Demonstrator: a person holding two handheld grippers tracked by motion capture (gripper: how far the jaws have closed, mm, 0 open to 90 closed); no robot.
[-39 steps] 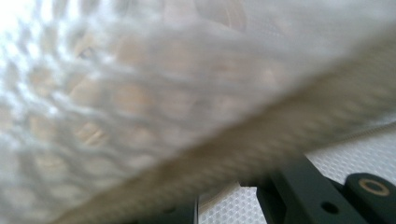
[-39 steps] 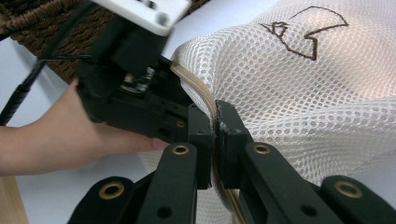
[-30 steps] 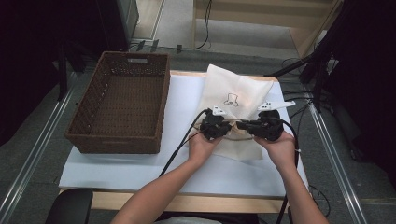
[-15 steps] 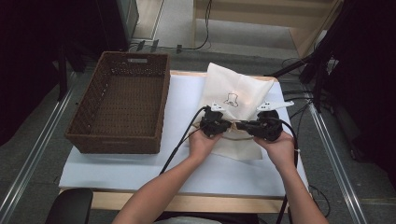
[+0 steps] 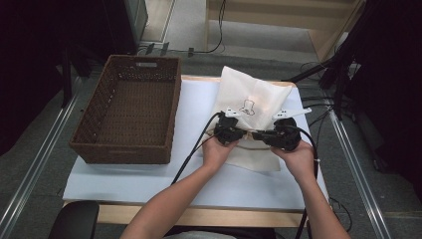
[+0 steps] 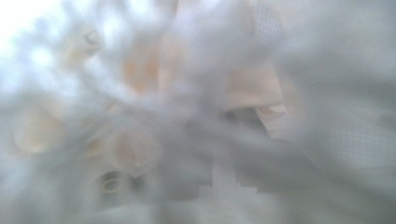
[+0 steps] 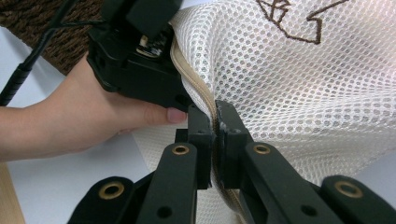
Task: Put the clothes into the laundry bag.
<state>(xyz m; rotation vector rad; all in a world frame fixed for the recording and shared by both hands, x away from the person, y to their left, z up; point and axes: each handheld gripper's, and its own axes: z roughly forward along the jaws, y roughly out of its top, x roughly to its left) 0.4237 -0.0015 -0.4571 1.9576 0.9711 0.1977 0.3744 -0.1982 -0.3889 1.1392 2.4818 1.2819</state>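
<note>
A: Where's the mesh laundry bag sitting?

B: On the white table cover, toward the 1 o'clock part of the table in the high view. Its brown embroidered outline faces up, and its near end lies between the two hands.

A: And the wicker basket?

B: At about 10 o'clock on the table, just beside the bag's left edge, apart from it.

A: What is the right gripper doing?

B: In the right gripper view its two black jaws are pinched together on the bag's beige zipper band, which runs down from 11 o'clock and disappears between the pads. The mesh bulges away toward 2 o'clock.

A: The left gripper?

B: It sits at the bag's near edge, directly at 9 o'clock from the right gripper in the high view, the two nearly nose to nose. In the right gripper view its black body presses against the mesh at the zipper, with the left hand wrapped behind it and a thumb tip just beside the right jaws. The left gripper view is a close white and cream blur of fabric. Its jaws are nearly closed; the fabric seems caught there, though the pads themselves are hidden.
</note>
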